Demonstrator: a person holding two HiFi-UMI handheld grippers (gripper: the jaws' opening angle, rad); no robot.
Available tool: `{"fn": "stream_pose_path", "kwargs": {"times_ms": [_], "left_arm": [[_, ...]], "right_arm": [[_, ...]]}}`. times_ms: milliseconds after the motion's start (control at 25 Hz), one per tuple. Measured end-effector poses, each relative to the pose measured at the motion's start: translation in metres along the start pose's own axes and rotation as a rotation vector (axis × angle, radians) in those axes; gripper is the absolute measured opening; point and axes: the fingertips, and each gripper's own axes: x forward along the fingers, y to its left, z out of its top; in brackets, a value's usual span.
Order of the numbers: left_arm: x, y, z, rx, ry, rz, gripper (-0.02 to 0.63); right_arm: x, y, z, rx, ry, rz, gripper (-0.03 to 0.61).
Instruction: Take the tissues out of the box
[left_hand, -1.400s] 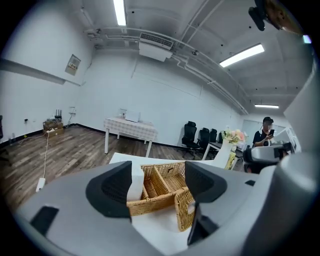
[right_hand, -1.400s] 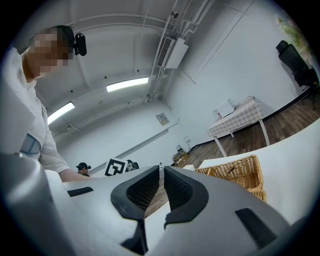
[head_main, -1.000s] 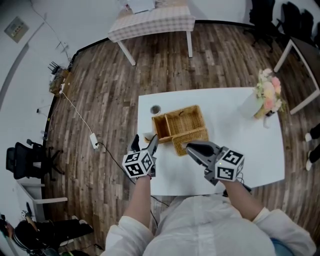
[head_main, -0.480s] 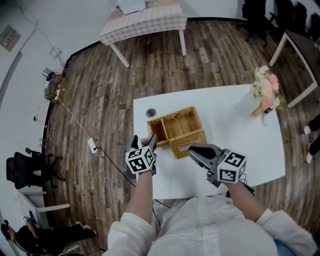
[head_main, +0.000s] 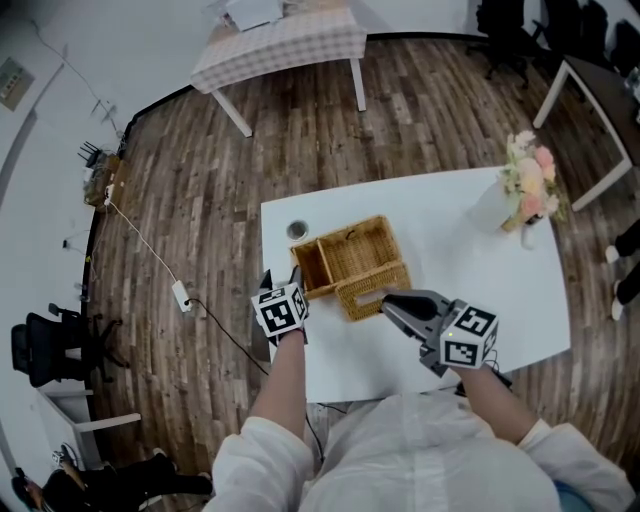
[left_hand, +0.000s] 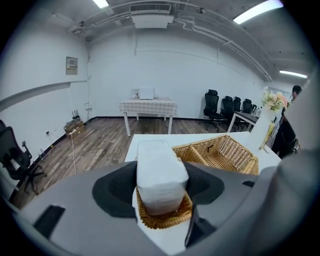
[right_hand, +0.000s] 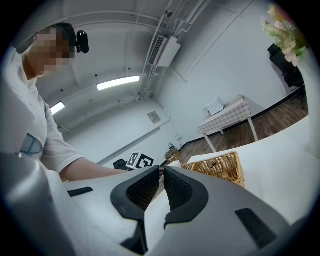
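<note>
In the head view, a white rectangular table (head_main: 470, 270) carries a tan woven wicker basket with divided compartments (head_main: 365, 250). The left gripper (head_main: 283, 280) points down near the table's left edge, just beside the basket's short end. The right gripper (head_main: 388, 298) hovers near the basket's front side, its jaws drawn to a narrow point with nothing in them.

In the left gripper view, a white, soft-wrapped block of tissues (left_hand: 160, 175) stands upright in a small woven wicker box (left_hand: 165, 217). The block sits between the jaws, which have just been closing. The dark pads lie against its two sides with no gap showing, so I judge that the grasp is being taken. The tissues are not yet out of the box.

In the right gripper view, the ribbed pads meet at their tips with nothing between them, and the basket lies ahead of them.

The next move likely calls for a firm squeeze and a straight pull upward. The light box may rise with the tissues, so the right gripper may need to hold it down.
</note>
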Motion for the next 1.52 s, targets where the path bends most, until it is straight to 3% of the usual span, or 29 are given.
{"fn": "stream_pose_path", "kwargs": {"times_ms": [440, 1120, 1520], "left_arm": [[-0.002, 0.0, 0.001, -0.015, 0.022, 0.03, 0.241], [-0.043, -0.003, 0.043, 0.018, -0.067, 0.026, 0.236], [-0.085, -0.023, 0.056, 0.011, -0.15, -0.062, 0.236]], "right_arm": [[-0.004, -0.004, 0.0, 0.002, -0.003, -0.017, 0.035], [0.013, 0.011, 0.006, -0.012, -0.015, 0.02, 0.035], [0.018, 0.023, 0.008, -0.033, -0.026, 0.03, 0.035]]}}
